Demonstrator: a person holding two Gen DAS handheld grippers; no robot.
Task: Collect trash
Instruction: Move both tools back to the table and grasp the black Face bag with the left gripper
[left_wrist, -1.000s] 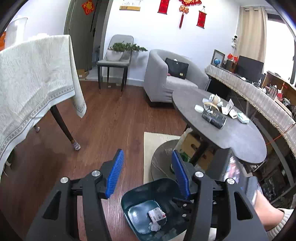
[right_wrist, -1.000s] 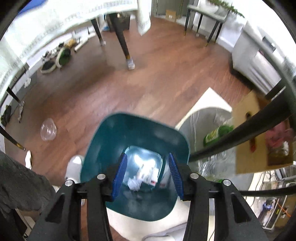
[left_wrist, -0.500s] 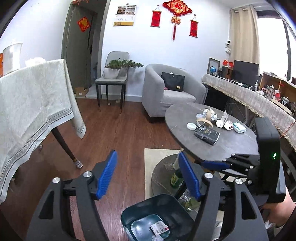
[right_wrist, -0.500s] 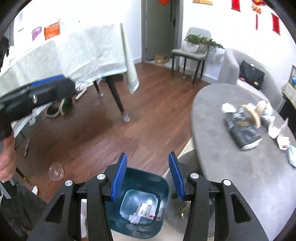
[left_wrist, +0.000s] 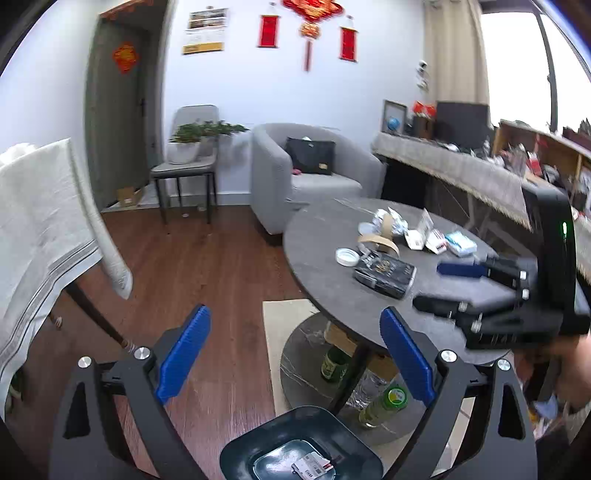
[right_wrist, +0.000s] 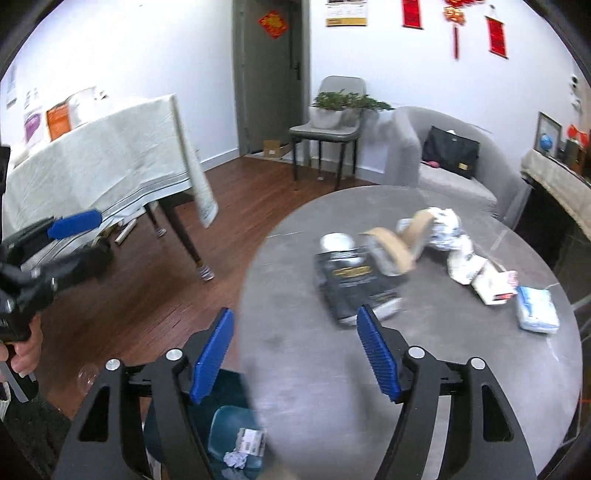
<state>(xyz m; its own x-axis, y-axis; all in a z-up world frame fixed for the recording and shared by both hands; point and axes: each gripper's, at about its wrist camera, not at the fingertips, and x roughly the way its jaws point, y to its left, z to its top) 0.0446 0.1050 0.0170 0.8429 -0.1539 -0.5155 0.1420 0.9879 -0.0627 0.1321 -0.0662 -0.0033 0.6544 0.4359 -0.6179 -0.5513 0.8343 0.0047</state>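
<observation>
A dark teal trash bin (left_wrist: 301, 448) stands on the floor beside the round grey table (left_wrist: 325, 236); it holds a small packet (right_wrist: 251, 439) and crumpled paper (right_wrist: 236, 459). On the table lie a black book (right_wrist: 354, 284), a white lid (right_wrist: 336, 242), brown tape strips (right_wrist: 391, 243), crumpled wrappers (right_wrist: 448, 225), a small box (right_wrist: 493, 284) and a tissue pack (right_wrist: 537, 310). My left gripper (left_wrist: 295, 354) is open and empty above the bin. My right gripper (right_wrist: 295, 354) is open and empty over the table's near edge, short of the book.
A table with a white cloth (right_wrist: 103, 158) stands at the left over wooden floor. A grey armchair (left_wrist: 306, 173) and a chair with a plant (left_wrist: 188, 155) are at the back. Bottles (left_wrist: 384, 404) stand under the round table. A clear cup (right_wrist: 86, 376) lies on the floor.
Both grippers have risen from the bin and tilted up toward the round table. The right gripper has moved over the table edge. Both stay open and empty.
</observation>
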